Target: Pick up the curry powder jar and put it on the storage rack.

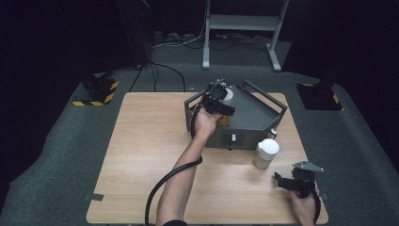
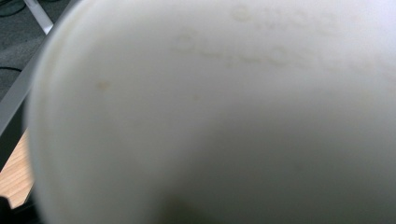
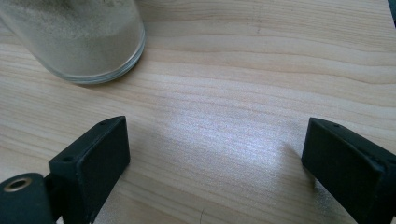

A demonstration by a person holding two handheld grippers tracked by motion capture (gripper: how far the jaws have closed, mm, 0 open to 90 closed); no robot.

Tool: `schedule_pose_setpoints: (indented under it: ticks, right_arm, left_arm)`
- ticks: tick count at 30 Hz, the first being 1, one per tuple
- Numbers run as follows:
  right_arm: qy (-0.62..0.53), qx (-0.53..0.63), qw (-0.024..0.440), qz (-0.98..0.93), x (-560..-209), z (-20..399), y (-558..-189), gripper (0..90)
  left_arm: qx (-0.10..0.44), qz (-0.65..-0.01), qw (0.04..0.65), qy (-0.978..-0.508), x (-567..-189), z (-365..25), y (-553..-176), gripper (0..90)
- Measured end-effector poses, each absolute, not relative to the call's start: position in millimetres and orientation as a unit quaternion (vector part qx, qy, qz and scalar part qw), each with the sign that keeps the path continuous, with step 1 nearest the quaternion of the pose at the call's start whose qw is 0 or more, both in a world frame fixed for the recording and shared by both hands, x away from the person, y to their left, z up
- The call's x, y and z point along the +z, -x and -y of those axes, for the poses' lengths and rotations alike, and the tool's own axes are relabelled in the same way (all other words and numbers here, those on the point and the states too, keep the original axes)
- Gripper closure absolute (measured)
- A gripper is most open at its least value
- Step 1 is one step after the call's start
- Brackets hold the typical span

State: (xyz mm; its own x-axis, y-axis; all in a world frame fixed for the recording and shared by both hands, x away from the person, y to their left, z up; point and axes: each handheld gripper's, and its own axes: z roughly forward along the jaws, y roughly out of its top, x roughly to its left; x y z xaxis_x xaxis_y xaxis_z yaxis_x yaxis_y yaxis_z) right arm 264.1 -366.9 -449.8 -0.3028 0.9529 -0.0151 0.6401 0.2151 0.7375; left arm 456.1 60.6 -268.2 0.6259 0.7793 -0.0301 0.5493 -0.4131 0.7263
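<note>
One white container (image 1: 227,95) is clamped in the left hand-held gripper (image 1: 217,100) over the grey tray (image 1: 256,115); the right hand-held gripper (image 1: 288,181) rests wide open and empty on the desk (image 1: 141,155) near a lidded jar (image 1: 266,153), not yet picked up.

The left gripper (image 1: 217,100) is seen as a black, blocky tool with small metal fittings on top, and a thick black cable (image 1: 164,183) is trailed from it toward 6 o'clock along a bare forearm (image 1: 181,181). A dark sleeve edge is seen at the very bottom. The right gripper (image 1: 287,181) is likewise black and is topped by a grey three-cornered plate (image 1: 308,166) at 12 o'clock. In the right gripper view, two matte black rectangular pads (image 3: 95,156) are shown, each marked by small holes, with a brass-ringed screw hole (image 3: 17,184) at 9 o'clock.
</note>
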Motion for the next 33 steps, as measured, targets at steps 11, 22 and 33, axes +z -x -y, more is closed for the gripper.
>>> schedule_pose_setpoints:
  ticks: [11, 22, 33]
  right_arm:
    - [-0.539, 0.321, 0.243, -0.74, -449.7, 366.7, -264.0, 7.3]
    - [-0.538, 0.321, 0.244, -0.741, -449.7, 366.7, -264.0, 7.3]
    - [-0.538, 0.321, 0.244, -0.74, -449.7, 366.7, -264.1, 7.3]
  left_arm:
    - [0.165, -0.406, 0.39, -0.81, -270.9, -75.4, -445.5, 5.0]
    - [0.179, -0.399, 0.41, -0.8, -274.3, -105.1, -412.4, 1.4]
    - [0.192, -0.396, 0.41, -0.799, -293.5, -132.4, -372.7, 1.3]
